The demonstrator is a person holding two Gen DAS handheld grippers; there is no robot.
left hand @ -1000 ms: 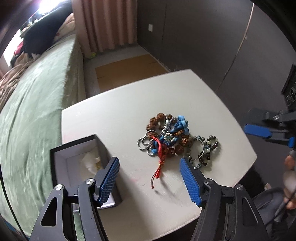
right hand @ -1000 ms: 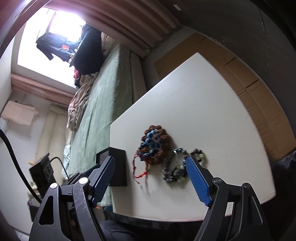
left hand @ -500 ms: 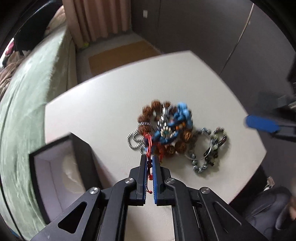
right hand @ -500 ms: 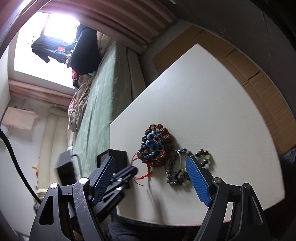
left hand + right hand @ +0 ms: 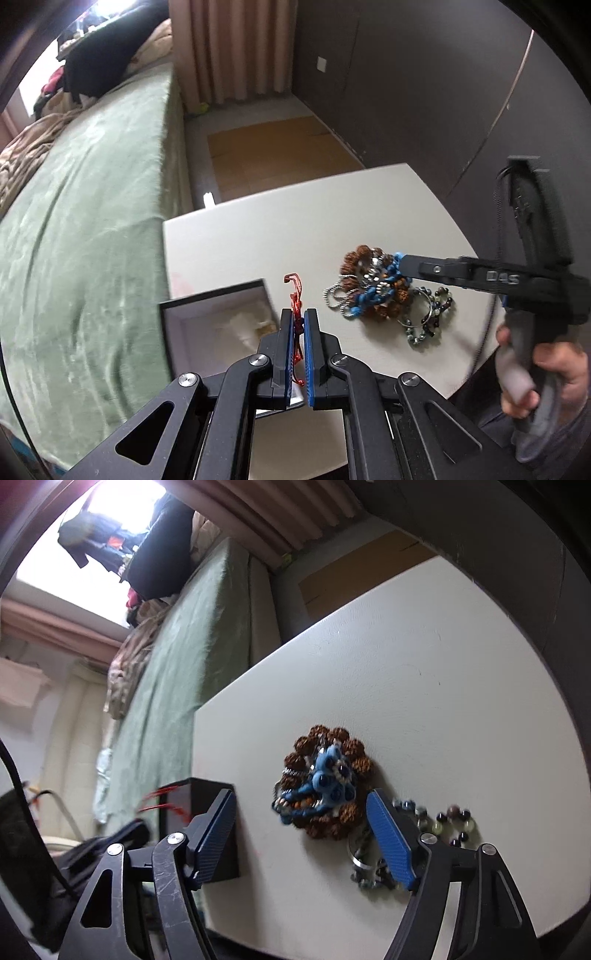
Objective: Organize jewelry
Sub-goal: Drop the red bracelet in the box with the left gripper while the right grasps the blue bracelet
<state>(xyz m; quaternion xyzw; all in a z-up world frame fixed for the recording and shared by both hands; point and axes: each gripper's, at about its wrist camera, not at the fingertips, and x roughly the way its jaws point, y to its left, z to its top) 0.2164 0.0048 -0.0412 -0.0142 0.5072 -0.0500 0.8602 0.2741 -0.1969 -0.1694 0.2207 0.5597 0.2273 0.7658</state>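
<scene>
My left gripper [image 5: 298, 321] is shut on a red cord bracelet [image 5: 295, 295] and holds it above the table beside the open black jewelry box [image 5: 218, 325], which has a white lining. A pile of jewelry [image 5: 373, 291] with brown beads, a blue piece and silver chains lies on the white table [image 5: 280, 236], with a dark bead bracelet [image 5: 428, 314] to its right. My right gripper [image 5: 301, 834] is open and hovers low over the pile [image 5: 325, 779], its fingers either side of it. The red cord [image 5: 162, 801] shows by the box [image 5: 199, 812] in the right wrist view.
A bed with a green cover [image 5: 81, 206] runs along the table's left side. Dark wardrobe doors [image 5: 424, 92] stand behind the table. Cardboard [image 5: 273, 147] lies on the floor beyond the table. A hand [image 5: 543, 373] holds the right gripper's handle at the table's right edge.
My left gripper closed on the red cord, pulled it out of the pile and carried it left to the box. My right gripper moved in close over the pile.
</scene>
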